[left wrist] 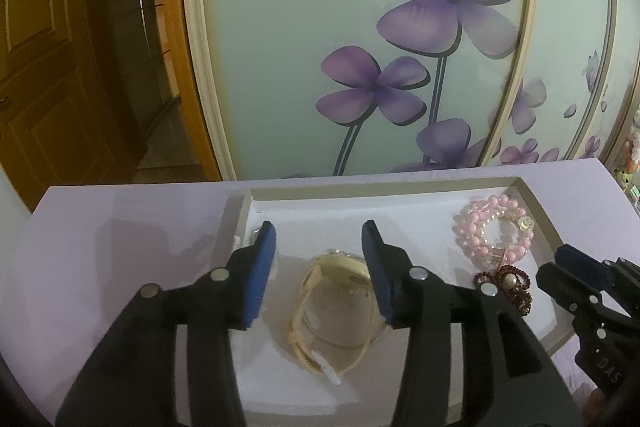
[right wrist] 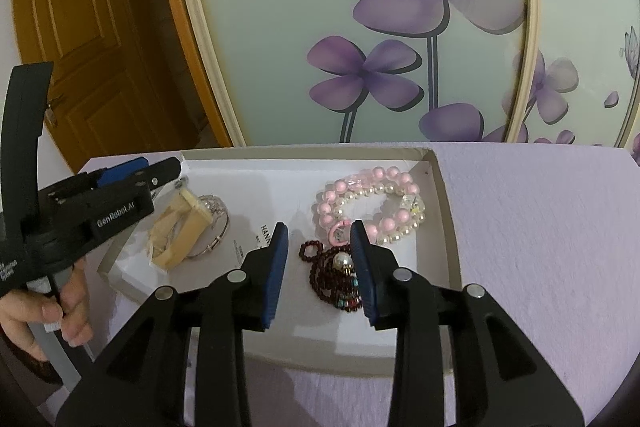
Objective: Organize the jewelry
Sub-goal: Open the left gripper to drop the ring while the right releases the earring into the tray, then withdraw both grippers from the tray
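Note:
A shallow white box tray (left wrist: 360, 205) (right wrist: 446, 227) lies on a lilac table. My left gripper (left wrist: 320, 259) is open above a cream wristwatch (left wrist: 340, 271) and a thin silver bangle (left wrist: 340, 339) at the tray's left; both also show in the right wrist view, the watch (right wrist: 180, 231) and the bangle (right wrist: 218, 231). My right gripper (right wrist: 320, 259) is open over a dark red bead bracelet with a pearl (right wrist: 334, 275), also in the left wrist view (left wrist: 516, 283). Pink and white bead bracelets (right wrist: 372, 203) (left wrist: 494, 235) lie at the tray's far right.
A glass sliding door with purple flowers (left wrist: 400, 27) stands right behind the table. A wooden door (right wrist: 80, 27) is at the left. The lilac tabletop (right wrist: 540, 227) extends right of the tray. The right gripper (left wrist: 580, 275) shows at the left wrist view's right edge.

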`<move>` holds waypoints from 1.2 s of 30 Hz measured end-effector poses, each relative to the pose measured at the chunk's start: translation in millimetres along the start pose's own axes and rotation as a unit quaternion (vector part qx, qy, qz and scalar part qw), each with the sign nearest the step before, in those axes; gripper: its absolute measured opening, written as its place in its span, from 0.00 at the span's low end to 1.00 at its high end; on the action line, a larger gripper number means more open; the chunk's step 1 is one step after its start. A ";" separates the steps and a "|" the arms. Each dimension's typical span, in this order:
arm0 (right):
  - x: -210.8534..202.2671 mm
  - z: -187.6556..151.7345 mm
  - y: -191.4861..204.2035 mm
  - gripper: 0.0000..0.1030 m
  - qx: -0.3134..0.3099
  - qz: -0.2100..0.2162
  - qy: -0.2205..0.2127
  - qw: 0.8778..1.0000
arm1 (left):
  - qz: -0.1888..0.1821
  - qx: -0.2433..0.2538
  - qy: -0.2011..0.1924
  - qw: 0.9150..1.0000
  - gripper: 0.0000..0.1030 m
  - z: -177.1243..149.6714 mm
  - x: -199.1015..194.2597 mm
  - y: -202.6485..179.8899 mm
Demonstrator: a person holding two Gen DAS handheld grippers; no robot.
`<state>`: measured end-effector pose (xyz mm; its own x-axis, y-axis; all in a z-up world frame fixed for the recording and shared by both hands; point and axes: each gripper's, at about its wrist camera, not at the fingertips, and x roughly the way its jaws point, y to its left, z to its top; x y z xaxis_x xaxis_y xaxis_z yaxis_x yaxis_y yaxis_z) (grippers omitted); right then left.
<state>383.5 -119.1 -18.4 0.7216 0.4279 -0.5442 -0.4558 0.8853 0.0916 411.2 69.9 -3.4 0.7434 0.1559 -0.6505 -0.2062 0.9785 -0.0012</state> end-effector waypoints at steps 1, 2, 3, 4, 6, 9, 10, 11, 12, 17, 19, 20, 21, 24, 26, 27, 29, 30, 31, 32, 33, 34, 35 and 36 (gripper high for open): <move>-2.2 -1.9 0.9 0.33 -0.001 0.000 0.000 1.000 | -0.002 -0.002 0.000 1.000 0.45 -0.8 -2.2 2.1; -5.0 -3.3 1.3 0.33 -0.003 0.001 0.000 1.000 | -0.003 -0.005 0.000 1.000 0.45 -1.7 -5.0 4.4; -8.3 -5.1 2.1 0.33 -0.005 0.001 0.000 1.000 | -0.006 -0.009 0.001 1.000 0.45 -3.4 -9.1 7.8; -13.0 -7.5 2.9 0.33 -0.008 0.002 0.000 1.000 | -0.010 -0.012 0.000 1.000 0.45 -5.4 -13.8 11.1; -20.7 -11.5 4.6 0.33 -0.014 0.002 -0.001 1.000 | -0.012 -0.014 -0.002 1.000 0.46 -9.1 -23.5 16.9; -35.0 -19.1 7.2 0.34 -0.021 0.004 -0.003 1.000 | -0.015 -0.018 -0.009 1.000 0.48 -16.1 -42.7 29.2; -41.4 -23.1 9.0 0.35 -0.024 0.005 -0.004 1.000 | -0.015 -0.019 -0.013 1.000 0.49 -20.5 -52.0 34.7; -45.7 -25.6 10.1 0.37 -0.027 0.006 -0.004 1.000 | -0.014 -0.019 -0.015 1.000 0.50 -23.2 -57.8 37.9; -52.2 -30.0 12.3 0.39 -0.030 0.007 -0.006 0.999 | -0.011 -0.018 -0.017 1.000 0.52 -26.8 -64.9 41.4; -74.6 -47.6 23.3 0.40 -0.037 0.018 -0.008 0.999 | -0.005 -0.011 -0.024 1.000 0.57 -53.2 -100.9 57.8; -83.0 -55.2 27.5 0.40 -0.036 0.022 -0.008 0.999 | -0.003 -0.012 -0.026 1.000 0.60 -66.5 -114.4 62.9; -87.0 -59.4 29.5 0.40 -0.035 0.024 -0.008 0.999 | -0.003 -0.014 -0.026 1.000 0.61 -71.1 -119.3 64.8; -89.6 -62.4 31.0 0.40 -0.034 0.025 -0.008 0.999 | -0.003 -0.016 -0.026 1.000 0.62 -76.9 -124.6 66.7; -98.3 -75.1 37.2 0.40 -0.035 0.027 -0.004 0.999 | -0.005 -0.023 -0.023 0.999 0.66 -91.4 -136.3 69.6; -101.2 -85.8 40.5 0.40 -0.037 0.026 0.001 0.999 | -0.006 -0.025 -0.023 0.999 0.67 -99.2 -142.1 70.8; -101.7 -90.9 42.1 0.40 -0.037 0.026 0.005 0.999 | -0.006 -0.024 -0.023 0.999 0.67 -102.8 -144.5 71.3; -101.1 -97.5 42.8 0.40 -0.037 0.024 0.012 0.999 | -0.004 -0.024 -0.023 0.999 0.67 -108.3 -148.7 71.8; -100.3 -101.0 43.5 0.40 -0.037 0.024 0.016 0.999 | -0.005 -0.026 -0.023 0.999 0.67 -110.4 -150.7 72.2; -98.4 -104.4 44.6 0.40 -0.037 0.024 0.021 0.999 | -0.006 -0.028 -0.023 0.999 0.67 -112.1 -152.8 72.4; -97.3 -107.4 46.3 0.40 -0.039 0.024 0.026 0.999 | -0.006 -0.029 -0.025 0.999 0.67 -114.4 -155.9 72.9; -95.9 -109.5 47.6 0.40 -0.040 0.024 0.031 0.998 | -0.006 -0.029 -0.025 0.999 0.67 -116.1 -157.7 72.4; -93.9 -112.6 49.7 0.40 -0.043 0.025 0.036 0.998 | -0.005 -0.029 -0.026 0.999 0.67 -116.8 -159.1 72.4; -92.0 -115.3 51.8 0.40 -0.046 0.025 0.041 0.998 | -0.005 -0.030 -0.027 0.999 0.67 -117.2 -160.9 72.9; -91.2 -118.0 53.3 0.40 -0.047 0.025 0.044 0.998 | -0.004 -0.030 -0.028 0.999 0.67 -116.9 -161.1 72.7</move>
<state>231.9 -132.4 -62.4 0.6507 0.4498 -0.6118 -0.5401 0.8405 0.0434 202.1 100.1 12.5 0.7792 0.1567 -0.6069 -0.2368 0.9701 -0.0536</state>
